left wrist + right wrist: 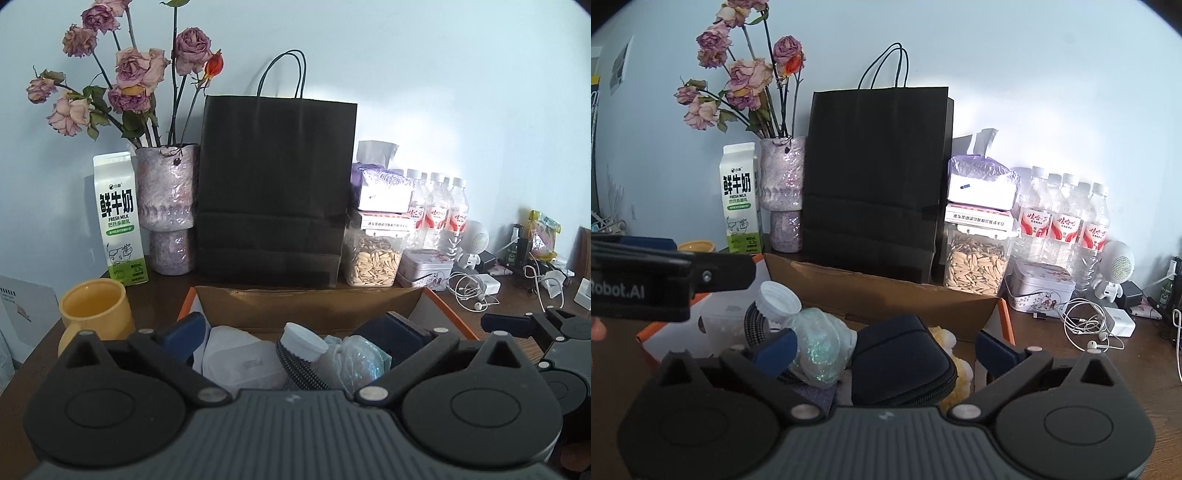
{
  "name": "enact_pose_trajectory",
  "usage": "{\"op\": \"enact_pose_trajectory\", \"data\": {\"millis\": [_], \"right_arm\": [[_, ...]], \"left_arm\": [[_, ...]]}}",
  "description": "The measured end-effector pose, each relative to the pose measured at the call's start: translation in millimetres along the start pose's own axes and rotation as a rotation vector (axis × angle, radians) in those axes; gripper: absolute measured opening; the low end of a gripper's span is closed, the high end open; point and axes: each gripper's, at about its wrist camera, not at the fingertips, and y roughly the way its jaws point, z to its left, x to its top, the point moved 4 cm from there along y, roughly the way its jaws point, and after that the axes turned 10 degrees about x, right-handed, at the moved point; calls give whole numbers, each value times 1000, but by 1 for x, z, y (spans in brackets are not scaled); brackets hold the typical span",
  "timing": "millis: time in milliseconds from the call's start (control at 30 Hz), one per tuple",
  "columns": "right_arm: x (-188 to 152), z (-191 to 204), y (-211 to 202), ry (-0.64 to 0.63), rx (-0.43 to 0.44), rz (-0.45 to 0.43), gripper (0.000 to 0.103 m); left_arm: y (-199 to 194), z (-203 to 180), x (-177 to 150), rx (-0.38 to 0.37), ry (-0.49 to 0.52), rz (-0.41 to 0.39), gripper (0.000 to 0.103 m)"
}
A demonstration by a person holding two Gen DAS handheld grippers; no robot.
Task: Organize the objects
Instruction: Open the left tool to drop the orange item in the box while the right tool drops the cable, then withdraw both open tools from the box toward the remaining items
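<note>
- On the dark wooden table (1071, 369), a cardboard box (306, 306) sits open just in front of a black paper bag (275, 184); both grippers hang over the box.
- Left gripper (295, 334): jaws spread wide, nothing between the pads. Below the gap lie a white plastic container (240, 363), a white bottle cap (303, 341) and a crinkled clear wrapper (354, 360), all inside the box.
- Right gripper (886, 345): jaws likewise apart, gripping nothing. A dark zip case (901, 365) lies between the fingers, not pressed by either pad; a yellow fluffy item (956, 373) shows beside it, partly hidden.
- Judgement on progress: at least 5 small items already rest in the box, so part of the sorting looks done.
- Left outside the box, as far as visible: yellow mug (94, 310) just beside its left wall, white earphones (1086, 325) and charger (1121, 321) to the right, patterned tin (1039, 291), seed jar (975, 266).
- Whether the milk carton (120, 221), vase (166, 206) or water bottles (1063, 218) along the wall belong to the task cannot be told.
- Both hands free; either could reach for a loose item next.
</note>
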Motion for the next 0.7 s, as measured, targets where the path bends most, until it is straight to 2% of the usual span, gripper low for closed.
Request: {"op": "enact_pose_trajectory", "data": {"millis": [400,700], "right_arm": [[-5,8,-39,5,5,-24,103],[-33,13,-76,16,25,0,103]], "left_arm": [[-30,16,-7,-7,-14,-3,103],[-60,43,-31,-1,-14,22,103]]}}
